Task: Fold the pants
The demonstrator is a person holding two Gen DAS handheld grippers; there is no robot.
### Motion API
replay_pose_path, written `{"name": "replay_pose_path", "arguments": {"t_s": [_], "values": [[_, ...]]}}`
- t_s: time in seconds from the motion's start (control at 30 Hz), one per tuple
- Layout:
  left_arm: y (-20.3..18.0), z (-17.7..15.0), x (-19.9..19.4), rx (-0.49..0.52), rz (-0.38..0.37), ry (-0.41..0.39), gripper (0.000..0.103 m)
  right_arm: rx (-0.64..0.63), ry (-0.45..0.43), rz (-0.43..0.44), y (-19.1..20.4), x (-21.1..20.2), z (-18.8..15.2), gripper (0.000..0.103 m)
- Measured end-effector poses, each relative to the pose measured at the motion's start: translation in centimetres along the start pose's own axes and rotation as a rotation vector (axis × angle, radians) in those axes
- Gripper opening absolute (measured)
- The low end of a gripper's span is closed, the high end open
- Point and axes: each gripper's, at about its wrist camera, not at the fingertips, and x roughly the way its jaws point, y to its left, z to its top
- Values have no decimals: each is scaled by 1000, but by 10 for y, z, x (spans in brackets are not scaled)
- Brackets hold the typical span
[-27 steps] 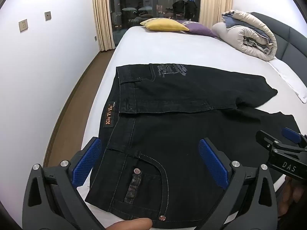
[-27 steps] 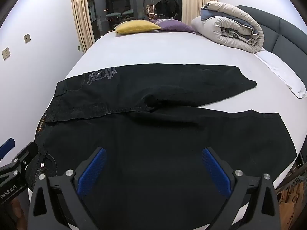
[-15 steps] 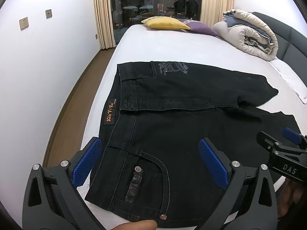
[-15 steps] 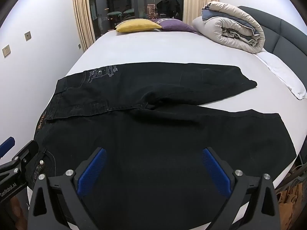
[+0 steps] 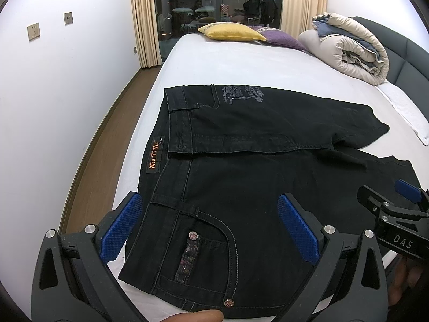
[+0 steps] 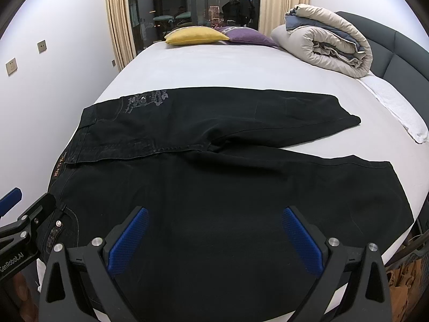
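Note:
Black jeans (image 5: 241, 177) lie flat on the white bed, waistband to the left, both legs spread to the right; they also show in the right wrist view (image 6: 214, 177). My left gripper (image 5: 211, 228) is open, hovering over the near pocket by the waistband. My right gripper (image 6: 214, 238) is open above the near leg, holding nothing. The right gripper shows at the right edge of the left wrist view (image 5: 396, 214); the left gripper shows at the left edge of the right wrist view (image 6: 24, 214).
A rolled duvet (image 6: 327, 43) and a yellow pillow (image 6: 195, 35) and a purple pillow (image 6: 246, 37) sit at the far end of the bed (image 6: 214, 67). A white wall and wood floor (image 5: 107, 139) run along the left. A dark headboard (image 6: 402, 53) is on the right.
Both grippers rose and pulled back slightly, so the jeans sit a little lower and farther in view. The jeans have not moved.

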Motion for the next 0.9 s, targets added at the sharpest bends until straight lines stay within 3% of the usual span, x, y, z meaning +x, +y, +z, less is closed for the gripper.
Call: {"name": "replay_pose_path", "arguments": {"t_s": [0.9], "values": [[1, 0, 1, -1, -1, 4, 103, -3, 4, 4, 2, 0, -3, 102]]}}
